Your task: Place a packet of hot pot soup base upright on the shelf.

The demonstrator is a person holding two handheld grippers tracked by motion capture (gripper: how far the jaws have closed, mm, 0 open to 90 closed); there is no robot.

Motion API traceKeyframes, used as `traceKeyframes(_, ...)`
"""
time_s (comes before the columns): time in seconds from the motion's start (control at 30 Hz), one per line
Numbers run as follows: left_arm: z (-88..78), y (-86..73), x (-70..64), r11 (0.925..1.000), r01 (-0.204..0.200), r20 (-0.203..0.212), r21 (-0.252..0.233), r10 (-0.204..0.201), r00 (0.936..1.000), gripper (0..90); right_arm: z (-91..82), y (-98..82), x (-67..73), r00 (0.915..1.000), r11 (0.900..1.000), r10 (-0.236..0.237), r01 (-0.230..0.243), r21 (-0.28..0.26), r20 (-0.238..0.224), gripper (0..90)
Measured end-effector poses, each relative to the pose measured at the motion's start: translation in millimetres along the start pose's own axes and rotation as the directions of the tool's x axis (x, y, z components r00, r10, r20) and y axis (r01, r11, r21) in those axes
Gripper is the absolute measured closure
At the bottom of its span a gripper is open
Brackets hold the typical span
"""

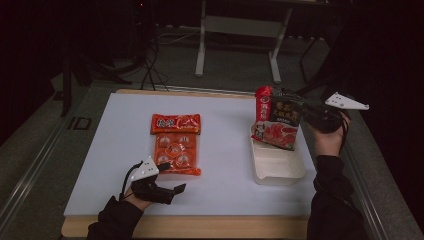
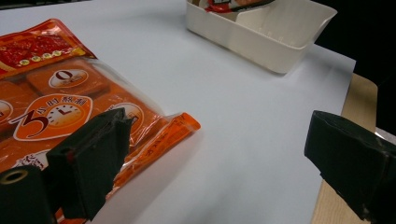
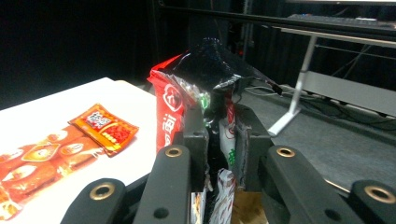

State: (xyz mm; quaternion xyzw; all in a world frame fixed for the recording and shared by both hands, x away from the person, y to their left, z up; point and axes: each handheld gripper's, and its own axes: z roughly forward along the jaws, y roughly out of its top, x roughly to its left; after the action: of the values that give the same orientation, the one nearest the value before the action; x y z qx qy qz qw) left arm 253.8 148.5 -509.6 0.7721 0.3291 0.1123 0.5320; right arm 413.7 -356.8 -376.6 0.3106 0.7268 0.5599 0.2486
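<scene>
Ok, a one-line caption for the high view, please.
Right gripper holds a red-and-black food pouch upright over the cream bin; open left gripper rests beside the orange packet.

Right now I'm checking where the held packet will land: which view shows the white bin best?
The high view: the whole white bin shows there, its open top and the red and black packet over its far end. The left gripper view gives only its side wall and rim. In the right gripper view the packet and jaws block it.
</scene>
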Motion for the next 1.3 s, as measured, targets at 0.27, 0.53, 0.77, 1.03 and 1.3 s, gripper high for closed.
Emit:
traceKeyframes(0.27,1.7,-0.7,-0.7,1.0000,0.006,0.009,0.003,-0.006,0.9999,6.7,14.1,-6.8,4.6,0.9994,0.999,-0.019,0.020,0.039,-0.028,77.1)
traceKeyframes(0.53,0.7,-1.5,0.8,0.9999,0.013,0.004,-0.009,-0.013,0.9999,6.7,15.7,-12.9,2.8,0.9963,0.999,0.001,0.003,0.040,-0.086,76.4)
traceKeyframes(0.77,1.2,-1.5,0.5,0.9999,0.011,0.002,-0.008,-0.011,0.9999,6.7,18.7,-22.9,5.9,0.9956,0.999,0.002,0.003,0.052,-0.094,75.7)
traceKeyframes(1.03,0.6,-2.4,1.8,0.9999,0.014,0.002,-0.003,-0.014,0.9999,6.7,17.5,-36.1,2.1,0.9923,0.997,0.073,-0.069,0.041,-0.100,74.5)
traceKeyframes(1.3,0.9,-1.9,1.6,0.9999,0.011,-0.003,0.000,-0.011,0.9999,6.7,11.4,-35.7,0.9,0.9918,0.993,0.104,-0.099,0.064,-0.074,64.9)
